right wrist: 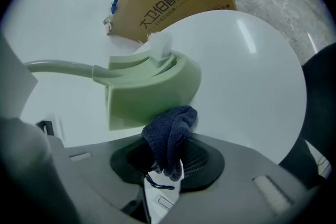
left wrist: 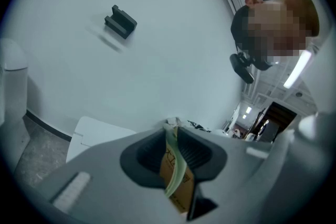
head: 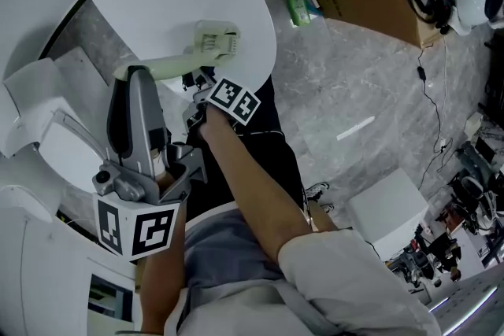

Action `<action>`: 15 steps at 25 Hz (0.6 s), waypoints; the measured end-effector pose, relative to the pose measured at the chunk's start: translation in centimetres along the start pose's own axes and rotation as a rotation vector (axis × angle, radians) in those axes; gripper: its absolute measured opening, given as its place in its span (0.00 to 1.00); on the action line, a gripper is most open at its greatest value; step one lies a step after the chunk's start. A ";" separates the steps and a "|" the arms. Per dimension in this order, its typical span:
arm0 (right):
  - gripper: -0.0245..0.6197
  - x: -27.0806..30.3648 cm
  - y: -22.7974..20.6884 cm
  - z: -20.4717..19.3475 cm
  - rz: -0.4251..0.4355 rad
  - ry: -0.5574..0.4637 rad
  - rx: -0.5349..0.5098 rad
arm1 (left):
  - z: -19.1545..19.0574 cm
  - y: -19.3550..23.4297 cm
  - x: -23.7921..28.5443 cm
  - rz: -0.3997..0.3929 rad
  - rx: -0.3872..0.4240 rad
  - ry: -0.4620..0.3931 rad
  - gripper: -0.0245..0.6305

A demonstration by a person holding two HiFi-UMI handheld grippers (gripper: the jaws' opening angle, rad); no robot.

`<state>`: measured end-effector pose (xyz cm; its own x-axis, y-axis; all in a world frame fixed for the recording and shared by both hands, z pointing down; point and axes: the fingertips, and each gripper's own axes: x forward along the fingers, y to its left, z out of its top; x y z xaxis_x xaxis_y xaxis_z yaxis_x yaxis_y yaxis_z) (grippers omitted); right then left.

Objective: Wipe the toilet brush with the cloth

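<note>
Both clenched | left gripper [left wrist: 172, 134]: toilet brush [right wrist: 152, 86] | right gripper [right wrist: 167, 150]: cloth [right wrist: 170, 131], unclear in head view

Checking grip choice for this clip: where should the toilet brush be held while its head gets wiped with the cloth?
By the far end of its thin handle, jaws closing across the shaft from the end opposite the head. The head is broad and curved, and the cloth needs it free.
</note>
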<state>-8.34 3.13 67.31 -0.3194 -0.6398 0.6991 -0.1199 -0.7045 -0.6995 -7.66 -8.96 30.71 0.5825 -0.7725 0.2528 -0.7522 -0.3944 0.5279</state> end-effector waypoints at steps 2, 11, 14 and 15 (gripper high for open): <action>0.21 0.2 0.5 -0.4 0.017 0.007 -0.007 | 0.1 -0.2 0.1 -0.011 0.013 0.005 0.04; 0.21 1.3 3.9 -2.0 0.109 0.066 -0.140 | 0.2 -0.3 0.2 -0.040 0.034 0.050 0.04; 0.21 1.4 5.4 -1.7 0.144 0.072 -0.165 | 0.2 -0.4 0.2 -0.043 0.037 0.053 0.04; 0.21 1.4 5.9 -1.5 0.154 0.071 -0.173 | 0.2 -0.5 0.1 -0.044 0.038 0.053 0.04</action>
<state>-10.93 -1.45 63.98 -0.4113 -0.7082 0.5738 -0.2217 -0.5330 -0.8166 -7.29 -8.99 30.35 0.6301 -0.7268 0.2734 -0.7361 -0.4468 0.5085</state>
